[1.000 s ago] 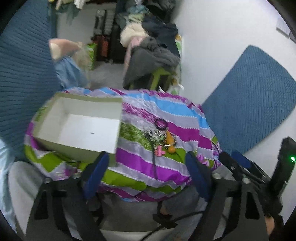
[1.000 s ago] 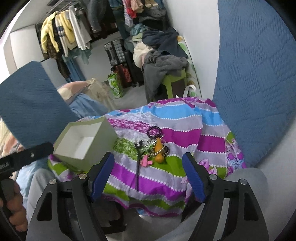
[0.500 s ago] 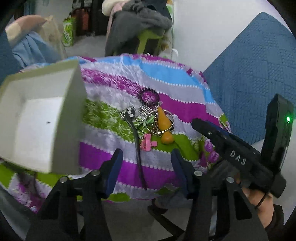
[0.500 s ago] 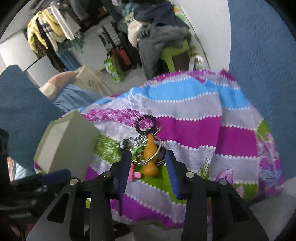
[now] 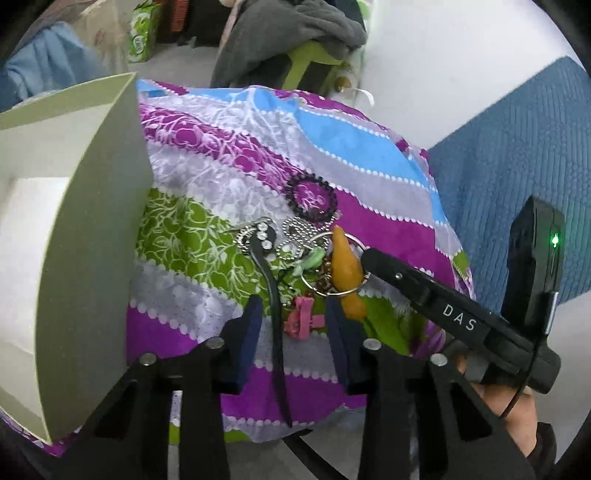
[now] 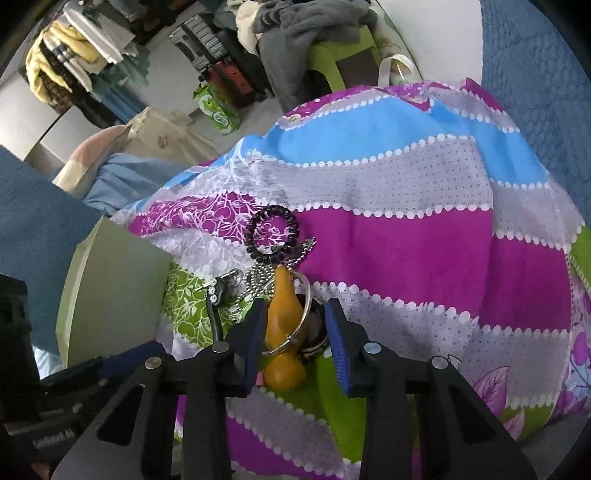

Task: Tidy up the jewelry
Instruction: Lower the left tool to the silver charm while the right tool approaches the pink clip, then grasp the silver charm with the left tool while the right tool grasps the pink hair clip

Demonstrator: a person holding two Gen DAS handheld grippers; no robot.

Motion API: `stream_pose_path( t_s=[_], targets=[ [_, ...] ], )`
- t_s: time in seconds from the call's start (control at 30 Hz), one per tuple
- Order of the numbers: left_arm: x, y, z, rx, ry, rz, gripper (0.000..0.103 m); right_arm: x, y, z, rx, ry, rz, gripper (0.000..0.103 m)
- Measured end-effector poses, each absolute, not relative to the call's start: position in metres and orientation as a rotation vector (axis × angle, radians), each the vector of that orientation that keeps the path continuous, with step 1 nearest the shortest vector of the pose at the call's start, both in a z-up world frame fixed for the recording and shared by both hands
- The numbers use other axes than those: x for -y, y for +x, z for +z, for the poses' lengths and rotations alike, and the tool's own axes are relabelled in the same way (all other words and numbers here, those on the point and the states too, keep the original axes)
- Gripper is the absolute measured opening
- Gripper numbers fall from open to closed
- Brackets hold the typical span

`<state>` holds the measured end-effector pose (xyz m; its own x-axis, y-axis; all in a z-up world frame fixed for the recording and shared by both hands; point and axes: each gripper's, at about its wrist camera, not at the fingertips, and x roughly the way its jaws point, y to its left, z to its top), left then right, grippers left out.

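Note:
A pile of jewelry lies on the striped cloth: an orange gourd pendant with a silver bangle, a ball chain, a dark beaded bracelet, a pink clip and a black cord. My left gripper is open around the pink clip and the cord. My right gripper is open around the gourd and bangle; it also shows in the left wrist view. The pale green box stands open at the left.
A blue quilted panel leans on the white wall at the right. Behind the cloth are a green stool with grey clothes, suitcases and hanging clothes. The cloth's front edge drops off just under the grippers.
Both grippers have moved forward and down to the jewelry pile and narrowed their jaws. The right one now straddles the gourd, the left one the pink clip.

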<state>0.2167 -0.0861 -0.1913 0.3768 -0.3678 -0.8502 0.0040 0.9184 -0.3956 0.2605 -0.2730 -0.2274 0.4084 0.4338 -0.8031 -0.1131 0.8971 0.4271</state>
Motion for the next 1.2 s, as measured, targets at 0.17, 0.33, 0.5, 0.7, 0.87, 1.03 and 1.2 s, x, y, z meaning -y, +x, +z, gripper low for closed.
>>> stream_pose_path(
  t_s=[0.17,0.33,0.5,0.7,0.87,1.03,1.2],
  targets=[
    [0.078,0.206,-0.175,-1.137,-0.335,-0.248,0.032,0.273,0.26,-0.229,-1.117,0.331,0.362,0.025],
    [0.061,0.197,-0.148,-1.112,-0.385,-0.26,0.032,0.268,0.258,-0.228,-1.117,0.316,0.38,0.025],
    [0.057,0.202,-0.127,-1.083,-0.379,-0.259,0.032,0.268,0.258,-0.229,-1.122,0.313,0.374,0.025],
    [0.08,0.225,-0.167,-1.158,-0.314,-0.257,0.031,0.263,0.268,-0.235,-1.136,0.326,0.39,0.024],
    [0.086,0.241,-0.213,-1.253,-0.317,-0.214,0.031,0.262,0.264,-0.227,-1.102,0.322,0.413,0.005],
    [0.081,0.248,-0.229,-1.25,-0.326,-0.191,0.031,0.259,0.26,-0.217,-1.07,0.316,0.46,0.003],
    [0.087,0.252,-0.238,-1.239,-0.291,-0.19,0.031,0.257,0.255,-0.204,-1.014,0.291,0.476,0.003]
  ],
)
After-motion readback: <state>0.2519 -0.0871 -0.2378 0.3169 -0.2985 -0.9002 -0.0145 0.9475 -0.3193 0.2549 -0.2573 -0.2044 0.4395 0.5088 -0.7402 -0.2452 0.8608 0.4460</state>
